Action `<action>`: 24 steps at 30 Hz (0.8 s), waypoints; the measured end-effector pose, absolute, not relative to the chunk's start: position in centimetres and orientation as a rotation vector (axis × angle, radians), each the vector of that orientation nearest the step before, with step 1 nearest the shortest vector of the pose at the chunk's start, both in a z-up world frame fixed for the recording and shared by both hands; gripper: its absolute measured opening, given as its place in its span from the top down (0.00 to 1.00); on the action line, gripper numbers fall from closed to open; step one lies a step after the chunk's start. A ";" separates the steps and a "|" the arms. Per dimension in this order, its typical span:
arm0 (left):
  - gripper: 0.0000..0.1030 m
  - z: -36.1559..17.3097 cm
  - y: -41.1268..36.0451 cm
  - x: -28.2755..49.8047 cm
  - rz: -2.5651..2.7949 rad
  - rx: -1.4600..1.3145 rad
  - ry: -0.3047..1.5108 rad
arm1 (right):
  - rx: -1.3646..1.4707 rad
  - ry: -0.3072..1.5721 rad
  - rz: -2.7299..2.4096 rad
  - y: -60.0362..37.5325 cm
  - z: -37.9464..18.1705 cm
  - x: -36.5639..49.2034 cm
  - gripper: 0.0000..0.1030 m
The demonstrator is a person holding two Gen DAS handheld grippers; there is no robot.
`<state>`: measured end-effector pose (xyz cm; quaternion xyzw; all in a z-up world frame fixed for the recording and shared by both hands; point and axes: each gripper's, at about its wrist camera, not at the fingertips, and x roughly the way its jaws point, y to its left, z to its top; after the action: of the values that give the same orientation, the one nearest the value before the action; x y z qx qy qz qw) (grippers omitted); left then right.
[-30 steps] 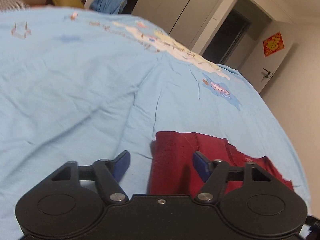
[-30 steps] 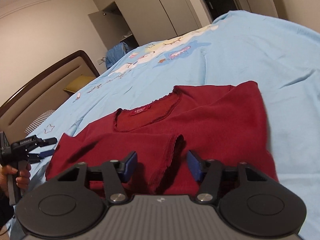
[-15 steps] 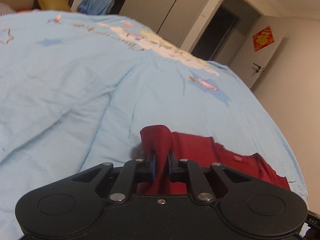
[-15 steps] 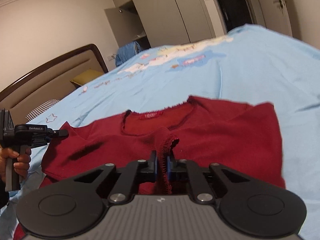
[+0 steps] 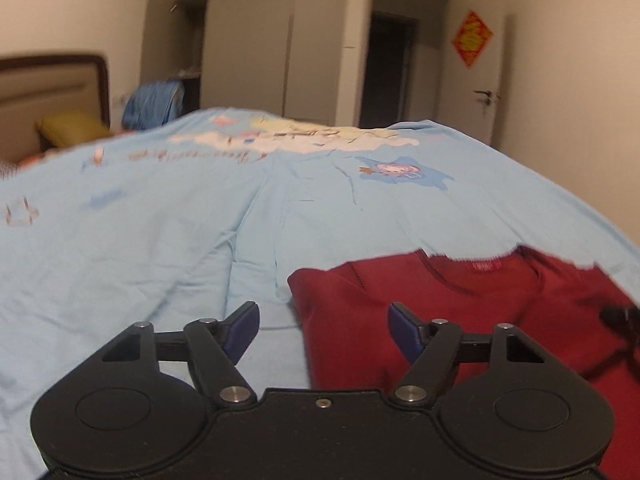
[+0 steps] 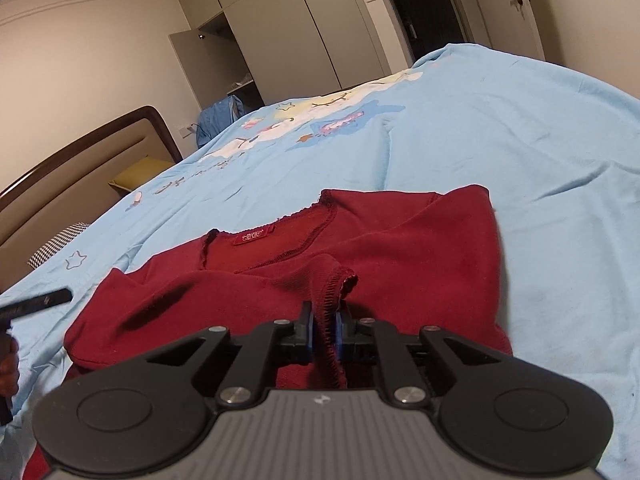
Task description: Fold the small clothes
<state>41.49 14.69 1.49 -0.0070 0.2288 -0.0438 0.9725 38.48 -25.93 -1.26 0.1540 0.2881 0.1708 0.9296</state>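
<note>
Right wrist view is showing the light blue bedspread carrying the dark red top, whose stitched sleeve cuff is sitting pinched in the closed right gripper, while the left gripper is hanging spread wide, gripping nothing, over the top's left edge.

Two low views, shared red top

place: home bedroom | bed with light-blue cartoon cover | padded headboard with wood rim | pillow | built-in wardrobe, one door open | room door with lever handle, red paper ornament on it
</note>
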 end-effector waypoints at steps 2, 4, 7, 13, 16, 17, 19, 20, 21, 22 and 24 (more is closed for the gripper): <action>0.24 0.9 14.1 39.3 -0.113 0.075 0.447 | 0.320 0.593 0.353 -26.0 -1.3 38.5 0.86; 0.24 -0.2 13.2 37.6 -0.138 0.170 0.454 | 0.316 0.595 0.353 -25.8 -1.4 38.6 0.84; 0.24 -2.2 11.8 36.3 -0.161 0.299 0.483 | 0.310 0.598 0.352 -25.6 -1.4 38.6 0.83; 0.27 -3.3 10.8 37.1 -0.044 0.367 0.460 | 0.251 0.594 0.345 -24.9 -1.4 38.3 0.81; 0.40 -2.8 10.7 37.5 -0.006 0.373 0.419 | 0.224 0.591 0.342 -24.6 -1.3 38.2 0.80; 0.53 -2.7 10.6 37.4 -0.011 0.376 0.403 | 0.219 0.590 0.341 -24.5 -1.3 38.2 0.79; 0.67 -2.6 10.1 36.9 -0.036 0.399 0.376 | 0.213 0.588 0.339 -24.4 -1.3 38.1 0.79; 0.70 -2.7 9.8 36.6 -0.040 0.419 0.363 | 0.211 0.588 0.339 -24.4 -1.3 38.1 0.79; 0.71 -2.9 9.6 36.3 -0.040 0.441 0.349 | 0.209 0.588 0.340 -24.4 -1.4 38.1 0.79; 0.71 -3.0 9.4 36.0 -0.038 0.462 0.339 | 0.208 0.588 0.341 -24.4 -1.4 38.0 0.79; 0.68 -3.2 9.1 36.0 -0.034 0.492 0.338 | 0.203 0.589 0.342 -24.4 -1.3 38.0 0.79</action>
<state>36.00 9.12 -3.22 0.2425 0.1664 -0.0168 0.9556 37.98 -24.38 -1.33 0.0992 0.2883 0.1676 0.9375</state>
